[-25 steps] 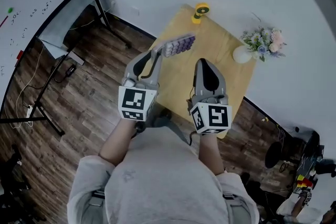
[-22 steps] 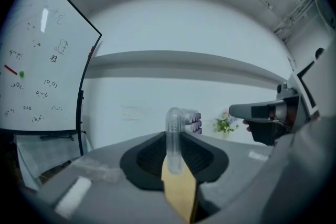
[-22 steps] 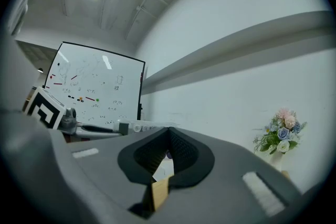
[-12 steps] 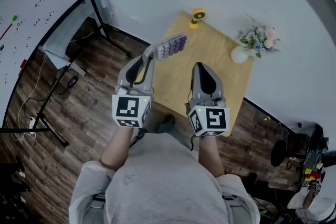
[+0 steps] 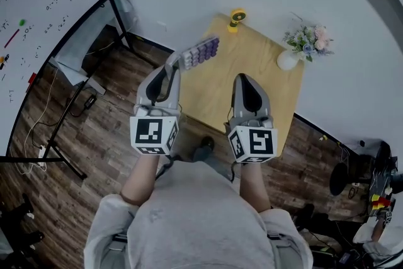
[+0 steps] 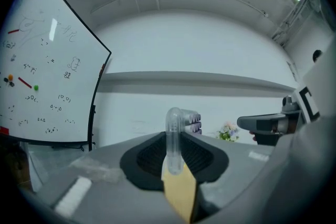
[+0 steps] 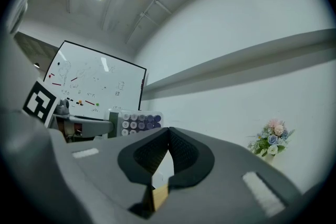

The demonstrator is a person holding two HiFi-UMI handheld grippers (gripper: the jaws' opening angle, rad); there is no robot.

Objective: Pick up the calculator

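Note:
The calculator [image 5: 201, 51], pale with purple keys, hangs in the air above the left edge of the small wooden table [image 5: 264, 82]. My left gripper [image 5: 177, 62] is shut on its near end. In the left gripper view the calculator [image 6: 192, 121] stands edge-on between the pads, its clear rim in the middle of the picture. From the right gripper view the calculator [image 7: 137, 122] shows face-on at the left. My right gripper [image 5: 244, 79] hovers over the table's near half, shut, with nothing in it; its pads meet at the tips [image 7: 168, 130].
A yellow object [image 5: 237, 16] stands at the table's far corner. A white vase of flowers [image 5: 301, 47] sits at its right edge by the wall. A whiteboard [image 5: 38, 16] on a black stand [image 5: 116, 3] fills the left over the wooden floor.
My left gripper has carried the calculator up and to the left, off the table's surface. Both grippers have drawn back a little towards the person.

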